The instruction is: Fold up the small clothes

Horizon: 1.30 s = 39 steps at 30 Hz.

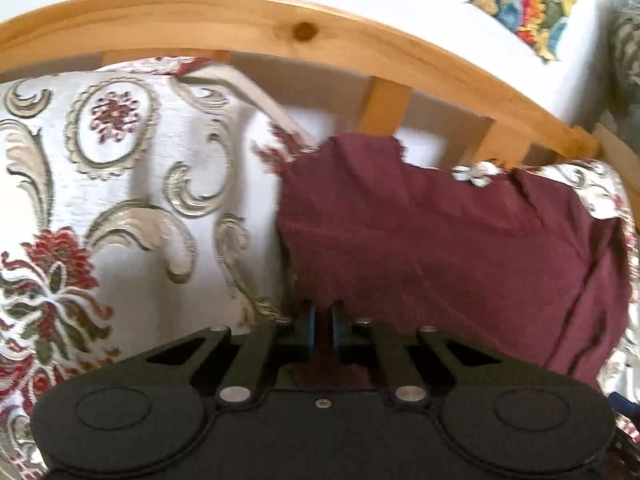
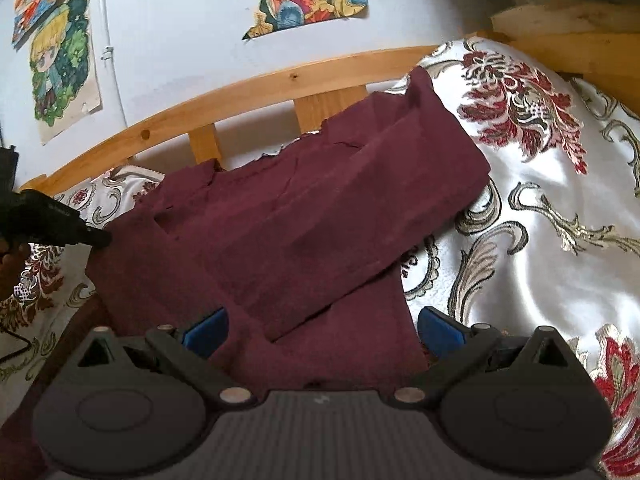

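A maroon garment [image 2: 312, 216] lies partly folded on a floral bedspread [image 2: 540, 208], one long panel laid diagonally over the rest. In the left wrist view the garment [image 1: 460, 248] fills the right half. My left gripper [image 1: 323, 316] is shut, its blue pads pinching the garment's near left edge. In the right wrist view the left gripper [image 2: 100, 238] shows as a dark tip at the cloth's left edge. My right gripper [image 2: 322, 332] stands open over the garment's near end, its blue pads [image 2: 440, 330] wide apart with the cloth lying between them and not pressed.
A curved wooden bed rail [image 2: 248, 92] with slats runs behind the garment, against a white wall [image 2: 180, 32] with coloured drawings. More wooden boards [image 2: 568, 36] stand at the far right. A hand [image 2: 8, 264] shows at the left edge.
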### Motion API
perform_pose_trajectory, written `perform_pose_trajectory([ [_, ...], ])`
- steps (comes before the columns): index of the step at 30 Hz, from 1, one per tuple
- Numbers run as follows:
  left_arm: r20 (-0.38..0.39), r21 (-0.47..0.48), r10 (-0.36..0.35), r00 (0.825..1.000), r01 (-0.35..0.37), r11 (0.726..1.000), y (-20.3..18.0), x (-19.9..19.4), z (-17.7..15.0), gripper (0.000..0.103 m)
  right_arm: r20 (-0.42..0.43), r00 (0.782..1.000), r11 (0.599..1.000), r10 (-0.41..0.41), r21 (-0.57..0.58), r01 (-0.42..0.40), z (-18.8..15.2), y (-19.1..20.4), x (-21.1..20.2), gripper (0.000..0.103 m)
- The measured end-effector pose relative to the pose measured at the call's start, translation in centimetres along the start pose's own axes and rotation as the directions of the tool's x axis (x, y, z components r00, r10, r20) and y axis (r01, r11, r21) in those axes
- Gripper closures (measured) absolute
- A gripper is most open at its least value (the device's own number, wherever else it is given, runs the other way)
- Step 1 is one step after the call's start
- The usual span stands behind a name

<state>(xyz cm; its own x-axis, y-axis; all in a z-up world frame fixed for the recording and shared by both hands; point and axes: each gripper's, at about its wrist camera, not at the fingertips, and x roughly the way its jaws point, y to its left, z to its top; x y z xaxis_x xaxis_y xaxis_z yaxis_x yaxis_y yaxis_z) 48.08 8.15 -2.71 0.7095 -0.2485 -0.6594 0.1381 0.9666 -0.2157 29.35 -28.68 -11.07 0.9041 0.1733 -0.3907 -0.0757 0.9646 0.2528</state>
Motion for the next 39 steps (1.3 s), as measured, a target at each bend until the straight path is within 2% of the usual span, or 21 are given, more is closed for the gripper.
perform_pose_trajectory([
  [3, -0.033, 0.012, 0.010, 0.999, -0.009, 1.000, 0.3, 0.8, 0.2, 0.094, 0.018, 1.000, 1.000, -0.011, 0.000, 0.011, 0.3, 0.0, -0.4, 0.000],
  [4, -0.043, 0.041, 0.020, 0.999, -0.018, 0.999, 0.0, 1.1, 0.2, 0.091, 0.022, 1.000, 1.000, -0.015, -0.004, 0.016, 0.7, -0.1, -0.4, 0.000],
  [6, -0.028, 0.095, 0.051, 0.998, -0.048, 0.994, -0.8, 1.1, -0.1, 0.079, 0.052, 0.997, 0.997, -0.055, -0.046, 0.057, 2.4, -0.3, -0.5, 0.000],
  [8, -0.006, 0.107, 0.047, 0.999, -0.046, 0.993, -1.1, 0.6, -0.3, 0.051, 0.098, 0.992, 0.994, -0.084, -0.065, 0.090, 4.7, -1.0, -0.4, 0.000],
  [10, 0.027, 0.089, 0.013, 1.000, -0.015, 0.996, -1.2, 0.3, -0.3, 0.042, 0.128, 0.989, 0.994, -0.074, -0.072, 0.084, 8.0, -1.9, 0.3, 0.005],
  [11, 0.045, 0.087, 0.013, 0.999, -0.017, 0.996, -1.3, 0.2, -0.2, 0.042, 0.129, 0.990, 0.995, -0.054, -0.073, 0.063, 9.5, -2.1, 0.9, 0.009],
  [14, 0.100, 0.076, 0.017, 0.995, -0.024, 0.997, -1.4, 0.4, 0.5, 0.042, 0.092, 0.992, 0.994, 0.091, -0.074, -0.085, 13.6, -3.0, 3.5, 0.017],
  [16, 0.133, 0.069, 0.040, 0.990, -0.049, 0.996, -1.5, 1.0, 1.1, 0.042, 0.060, 0.990, 0.990, 0.128, -0.073, -0.124, 15.4, -3.5, 5.7, 0.021],
  [19, 0.143, 0.037, 0.097, 0.985, -0.103, 0.994, -1.2, 2.6, 1.9, 0.042, 0.014, 0.996, 0.996, 0.083, -0.039, -0.082, 16.3, -4.9, 8.9, 0.025],
  [23, 0.097, -0.017, 0.169, 0.981, -0.168, 0.986, -0.2, 4.9, 2.2, 0.042, -0.056, 0.998, 0.999, -0.003, -0.032, 0.002, 15.7, -6.9, 12.4, 0.032],
  [27, 0.109, -0.026, 0.152, 0.982, -0.150, 0.988, 0.2, 5.3, 2.1, 0.037, -0.048, 0.999, 1.000, 0.015, -0.012, -0.015, 15.4, -7.2, 12.2, 0.030],
  [30, 0.105, -0.036, 0.120, 0.987, -0.116, 0.993, 0.5, 4.7, 2.0, 0.028, -0.044, 0.998, 0.999, 0.040, -0.016, -0.041, 15.3, -7.1, 10.7, 0.020],
  [32, 0.103, -0.057, 0.099, 0.990, -0.093, 0.994, 0.8, 4.0, 1.7, 0.018, -0.036, 0.998, 0.999, 0.042, -0.034, -0.043, 15.2, -6.8, 9.4, 0.011],
  [36, 0.103, -0.006, 0.106, 0.989, -0.106, 0.994, 0.4, 1.6, 1.0, 0.011, -0.042, 0.999, 0.996, 0.017, -0.081, -0.020, 15.1, -7.1, 8.7, 0.010],
  [39, 0.111, 0.031, 0.119, 0.987, -0.123, 0.992, -0.1, -0.4, 0.5, 0.009, -0.042, 0.999, 0.999, 0.005, -0.042, -0.007, 15.6, -7.7, 9.1, 0.010],
])
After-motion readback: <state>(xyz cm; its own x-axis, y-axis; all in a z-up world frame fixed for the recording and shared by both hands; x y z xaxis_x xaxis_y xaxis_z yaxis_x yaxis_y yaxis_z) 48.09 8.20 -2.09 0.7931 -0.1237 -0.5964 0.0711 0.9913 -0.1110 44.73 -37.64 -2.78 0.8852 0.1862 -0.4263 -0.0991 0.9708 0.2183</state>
